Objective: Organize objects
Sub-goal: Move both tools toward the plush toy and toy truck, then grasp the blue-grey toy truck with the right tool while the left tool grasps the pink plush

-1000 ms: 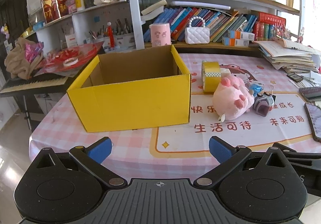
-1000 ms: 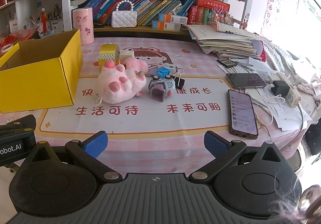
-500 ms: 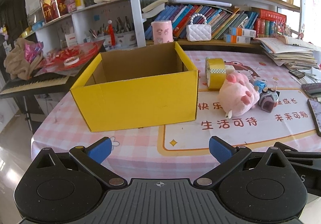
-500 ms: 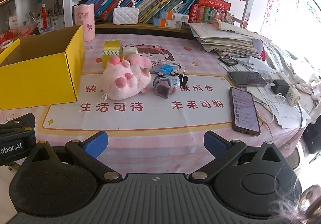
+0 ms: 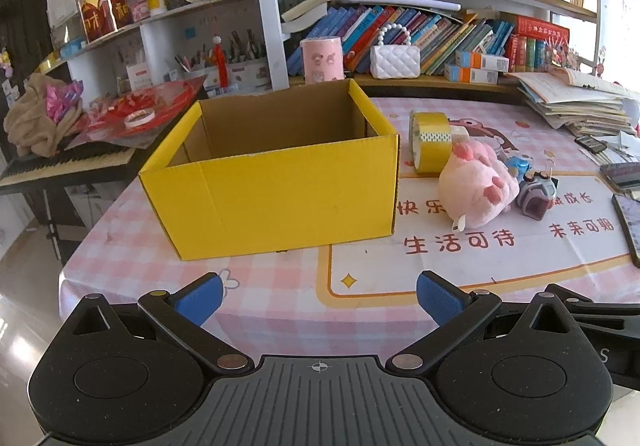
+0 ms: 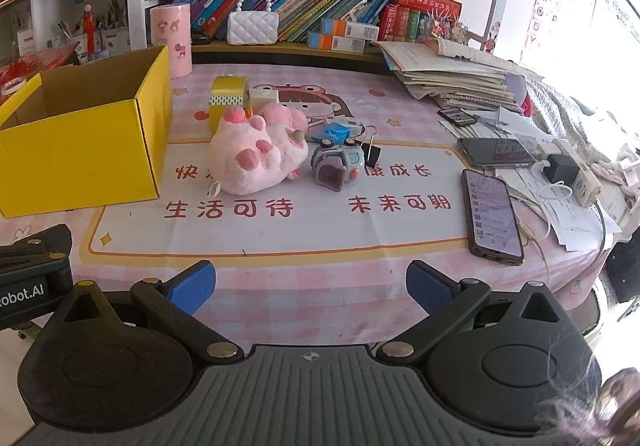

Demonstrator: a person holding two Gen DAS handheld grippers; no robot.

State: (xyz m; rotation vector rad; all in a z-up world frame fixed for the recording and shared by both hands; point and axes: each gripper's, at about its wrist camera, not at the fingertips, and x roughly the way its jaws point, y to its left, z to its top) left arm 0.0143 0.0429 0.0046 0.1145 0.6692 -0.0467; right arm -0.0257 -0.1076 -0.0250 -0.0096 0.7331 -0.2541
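Approach step: both grippers, left (image 5: 318, 296) and right (image 6: 310, 286), jaws apart, empty. Next: likely reach pink plush (image 6: 258, 150), carry into yellow box (image 5: 276, 174).

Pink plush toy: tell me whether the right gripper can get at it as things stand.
Probably yes. The right gripper is open, and only bare tablecloth lies between it and the pink plush toy; the yellow box stands off to the side.

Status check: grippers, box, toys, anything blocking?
Left gripper open, empty. Right gripper open, empty. Yellow box open-topped; pink plush, tape roll, small toy on table beside it. Approach clear; phone off right.
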